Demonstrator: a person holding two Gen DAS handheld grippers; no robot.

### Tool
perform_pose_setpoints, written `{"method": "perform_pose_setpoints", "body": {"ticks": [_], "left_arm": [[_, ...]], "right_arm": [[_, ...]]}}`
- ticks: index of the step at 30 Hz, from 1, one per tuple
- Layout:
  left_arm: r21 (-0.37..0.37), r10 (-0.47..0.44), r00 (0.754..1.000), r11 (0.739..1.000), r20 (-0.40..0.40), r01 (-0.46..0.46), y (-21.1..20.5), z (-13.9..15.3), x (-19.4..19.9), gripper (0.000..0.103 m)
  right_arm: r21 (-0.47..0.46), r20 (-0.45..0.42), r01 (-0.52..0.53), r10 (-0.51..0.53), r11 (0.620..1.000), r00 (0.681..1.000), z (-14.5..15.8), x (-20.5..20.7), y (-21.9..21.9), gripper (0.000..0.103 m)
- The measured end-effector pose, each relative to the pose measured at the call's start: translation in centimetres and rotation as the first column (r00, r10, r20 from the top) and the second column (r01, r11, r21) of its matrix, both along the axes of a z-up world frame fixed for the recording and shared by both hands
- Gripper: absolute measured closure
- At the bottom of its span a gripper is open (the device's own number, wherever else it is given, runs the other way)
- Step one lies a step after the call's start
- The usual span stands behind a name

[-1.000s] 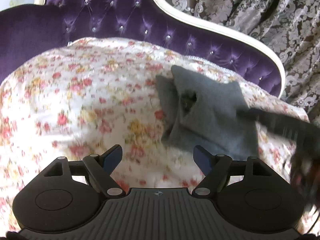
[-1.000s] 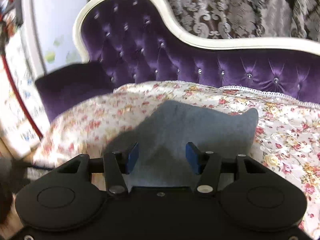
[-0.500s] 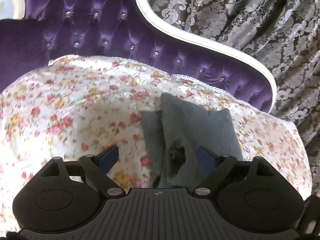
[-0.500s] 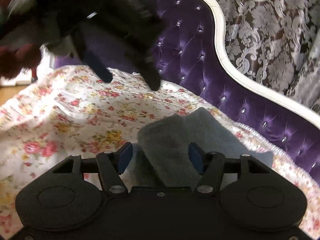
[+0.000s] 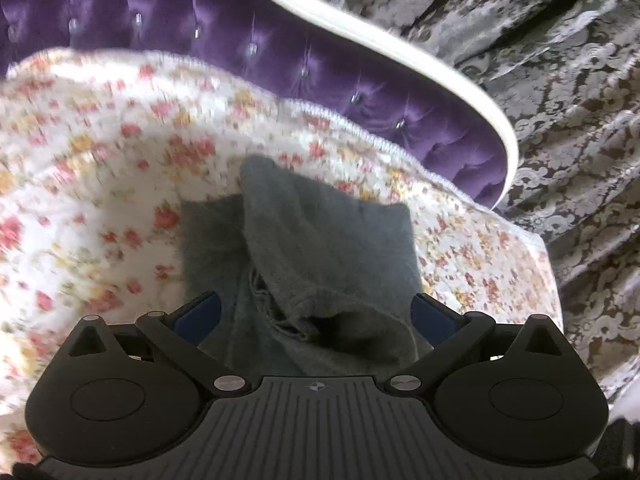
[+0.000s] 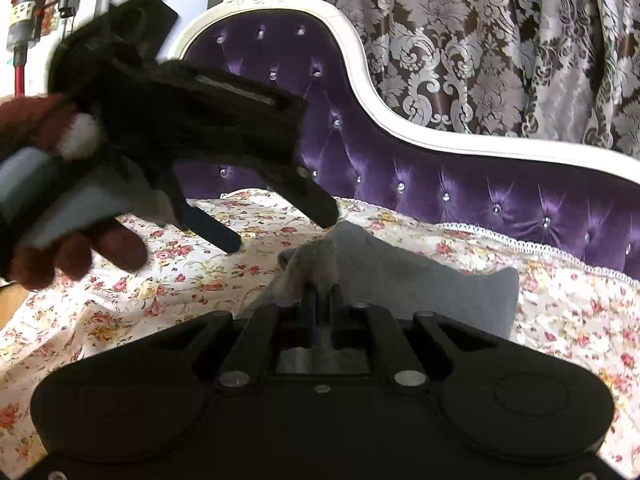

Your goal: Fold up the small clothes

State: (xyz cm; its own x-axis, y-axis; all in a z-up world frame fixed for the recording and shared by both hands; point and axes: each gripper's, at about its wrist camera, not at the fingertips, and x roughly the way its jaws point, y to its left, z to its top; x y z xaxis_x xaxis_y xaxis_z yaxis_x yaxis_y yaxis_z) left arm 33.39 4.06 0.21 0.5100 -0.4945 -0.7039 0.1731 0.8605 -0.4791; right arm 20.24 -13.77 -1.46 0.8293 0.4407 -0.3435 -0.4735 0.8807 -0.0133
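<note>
Our right gripper (image 6: 320, 300) has just closed and pinches the near edge of the grey cloth (image 6: 420, 280) on the floral sheet (image 6: 180, 276). Our left gripper (image 5: 316, 316), just opened wide, straddles the cloth's bunched left end, touching nothing; the cloth runs lengthwise away from it.

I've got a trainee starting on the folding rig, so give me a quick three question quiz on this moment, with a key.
1. True or false: the right gripper is shut on the grey garment.
2. What lies under the garment: A) bare purple velvet, B) a floral sheet, C) a wooden table?
3. Fill in: the left gripper has its jaws ____ either side of the garment.

Key
1. True; its pads pinch a raised fold.
2. B; the sheet covers the purple sofa.
3. Open; they have just been opening, and the pads do not press on the cloth.
</note>
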Motion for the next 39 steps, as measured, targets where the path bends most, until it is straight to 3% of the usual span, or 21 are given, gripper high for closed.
{"method": "perform_pose_setpoints", "body": {"ticks": [3, 9, 11, 13, 15, 22, 25, 27, 30, 34, 35, 36, 39], "left_arm": [[0.022, 0.004, 0.999, 1.000, -0.033, -0.003, -0.6, -1.3, 1.2, 0.000], [-0.017, 0.008, 0.999, 1.000, -0.040, -0.009, -0.8, -2.3, 3.0, 0.003], [-0.003, 0.012, 0.997, 1.000, -0.072, -0.012, -1.1, -2.6, 3.8, 0.032], [0.046, 0.033, 0.996, 0.999, -0.088, -0.029, -1.3, -2.9, 4.4, 0.069], [0.080, 0.024, 0.998, 0.997, -0.057, -0.019, -1.5, -2.9, 4.4, 0.086], [0.081, -0.004, 0.996, 0.997, 0.087, -0.003, 0.0, -0.6, 2.7, 0.094], [0.110, 0.018, 0.998, 0.994, 0.058, -0.025, 1.2, -1.7, 3.8, 0.093], [0.143, 0.052, 0.998, 0.988, 0.019, -0.054, 1.9, -3.3, 4.4, 0.092], [0.214, 0.092, 0.995, 0.972, 0.034, -0.097, 2.6, -4.6, 4.1, 0.092], [0.197, 0.117, 0.992, 0.972, 0.052, -0.125, 3.3, -4.4, 3.2, 0.091], [0.199, 0.124, 0.990, 0.971, 0.067, -0.135, 3.3, -4.0, 2.9, 0.090], [0.207, 0.125, 0.988, 0.968, 0.091, -0.141, 3.1, -3.4, 2.6, 0.080], [0.246, 0.091, 0.978, 0.960, 0.187, -0.137, 2.0, -1.5, 1.7, 0.069]], "right_arm": [[-0.008, 0.010, -0.016, 0.016, 1.000, 1.000, -0.1, -0.4, 0.3, 0.093], [-0.040, 0.022, -0.049, 0.050, 0.998, 0.998, -0.6, -0.8, 1.0, 0.093], [-0.043, 0.020, -0.058, 0.059, 0.997, 0.998, -0.9, -0.9, 1.3, 0.093], [-0.048, 0.018, -0.064, 0.065, 0.997, 0.998, -1.1, -1.0, 1.5, 0.093], [-0.052, 0.021, -0.068, 0.069, 0.996, 0.997, -1.3, -1.2, 1.7, 0.093], [-0.058, 0.037, -0.096, 0.098, 0.994, 0.994, -1.3, -2.0, 3.0, 0.093], [-0.091, -0.018, -0.115, 0.113, 0.989, 0.993, -2.5, -1.1, 4.8, 0.092], [-0.091, -0.084, -0.119, 0.111, 0.989, 0.990, -3.5, -0.1, 5.6, 0.085], [-0.070, -0.144, -0.157, 0.145, 0.985, 0.979, -4.3, 0.4, 5.7, 0.085], [-0.063, -0.168, -0.215, 0.202, 0.975, 0.965, -4.5, 0.3, 6.0, 0.085], [-0.067, -0.173, -0.226, 0.211, 0.972, 0.962, -4.7, 0.3, 6.2, 0.085], [-0.074, -0.177, -0.237, 0.221, 0.969, 0.959, -4.8, 0.2, 6.4, 0.085], [-0.082, -0.169, -0.239, 0.223, 0.967, 0.960, -4.8, -0.1, 6.4, 0.085]]}}
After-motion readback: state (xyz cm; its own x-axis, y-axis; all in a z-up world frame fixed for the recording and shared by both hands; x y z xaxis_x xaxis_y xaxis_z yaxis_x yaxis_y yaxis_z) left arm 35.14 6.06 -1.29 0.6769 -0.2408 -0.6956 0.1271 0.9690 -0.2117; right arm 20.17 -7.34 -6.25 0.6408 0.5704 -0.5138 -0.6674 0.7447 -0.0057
